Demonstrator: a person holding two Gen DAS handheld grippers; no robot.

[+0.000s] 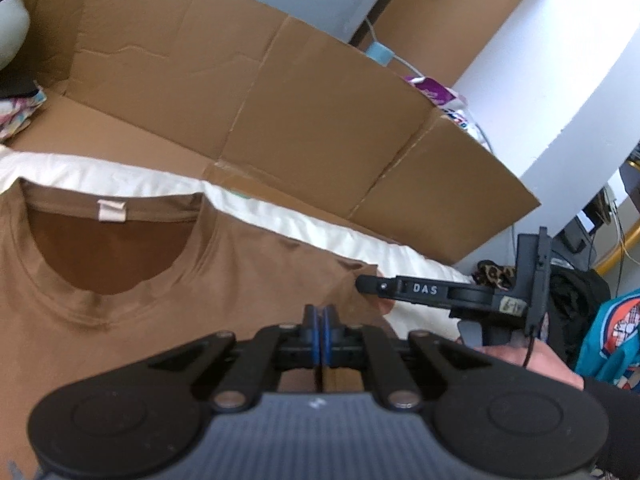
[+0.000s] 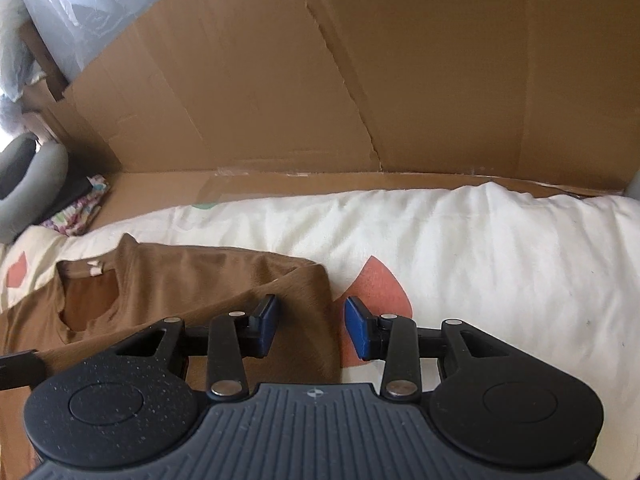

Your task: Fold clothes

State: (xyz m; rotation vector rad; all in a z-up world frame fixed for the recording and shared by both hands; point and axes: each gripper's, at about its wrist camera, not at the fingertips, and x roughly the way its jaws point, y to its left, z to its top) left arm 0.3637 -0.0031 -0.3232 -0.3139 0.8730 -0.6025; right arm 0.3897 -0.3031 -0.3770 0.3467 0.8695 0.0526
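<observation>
Left wrist view: left gripper has its blue pads pressed together, jaws fully closed. Brown cloth lies right under and behind the pads; whether a thin layer is pinched between them, cannot tell. Shirt is brown, spread flat with neckline facing the camera, pale tag at the back of the collar. It lies on a white sheet (looks like a bed, not a table). Right gripper comes in from the right, side-on, its black finger tip touching or just above the shirt's right edge near the shoulder corner. A hand in a dark sleeve holds it. Cardboard stands as a wall behind the sheet. Clutter at far right: teal-and-orange fabric, cables, dark bag.

Right wrist view: right gripper has jaws at a middling gap, blue pads apart. The shirt's right edge runs between them; left pad sits over brown cloth, right pad over the sheet and a reddish print. Pads do not press on the cloth. Shirt's shoulder corner is just ahead of the jaws, folded seam visible along the top. Cardboard fills the background, grey cushion at far left beside a floral cloth.
</observation>
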